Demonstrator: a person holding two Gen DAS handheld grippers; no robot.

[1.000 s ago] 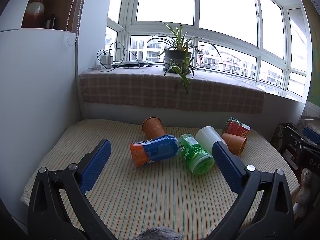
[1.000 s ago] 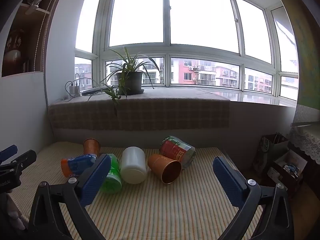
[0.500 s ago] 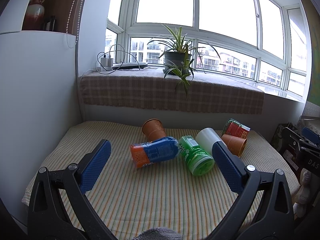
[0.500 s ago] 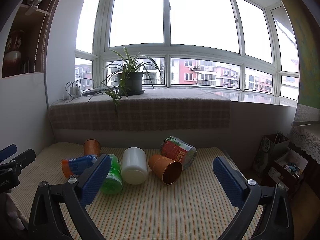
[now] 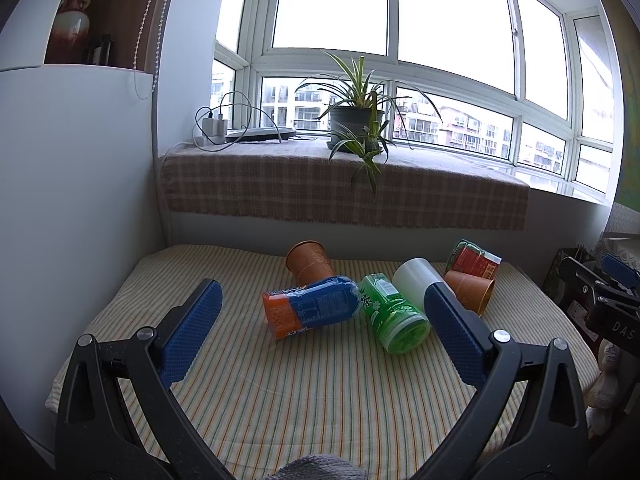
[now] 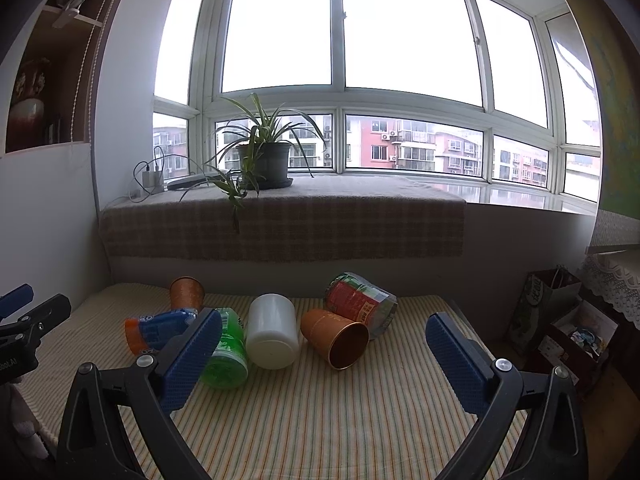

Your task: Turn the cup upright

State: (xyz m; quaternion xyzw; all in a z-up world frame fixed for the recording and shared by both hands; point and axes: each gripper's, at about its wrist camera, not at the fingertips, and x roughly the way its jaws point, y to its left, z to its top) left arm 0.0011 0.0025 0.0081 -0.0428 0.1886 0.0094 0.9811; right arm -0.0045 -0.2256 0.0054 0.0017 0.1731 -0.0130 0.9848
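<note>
Several cups lie on their sides on a striped table [image 5: 320, 400]. A blue-orange cup [image 5: 312, 310], a green cup [image 5: 394, 314], a white cup [image 5: 414, 280], a brown cup [image 5: 470, 292] and a red cup [image 5: 476, 260] lie in a row; another brown cup [image 5: 310, 260] stands mouth down behind. In the right wrist view the brown cup [image 6: 336, 338] lies with its mouth toward me, beside the white cup [image 6: 272, 332] and red cup [image 6: 360, 306]. My left gripper [image 5: 320, 332] and right gripper [image 6: 324, 354] are open and empty, short of the cups.
A cloth-covered window sill [image 5: 344, 184] with a potted plant [image 5: 356, 124] and chargers [image 5: 212, 128] runs behind the table. A white wall [image 5: 72, 200] stands at the left. Bags and boxes [image 6: 560, 320] sit on the floor at the right.
Both views have shifted slightly; the cups sit a little lower and nearer in the frames. No cup has moved.
</note>
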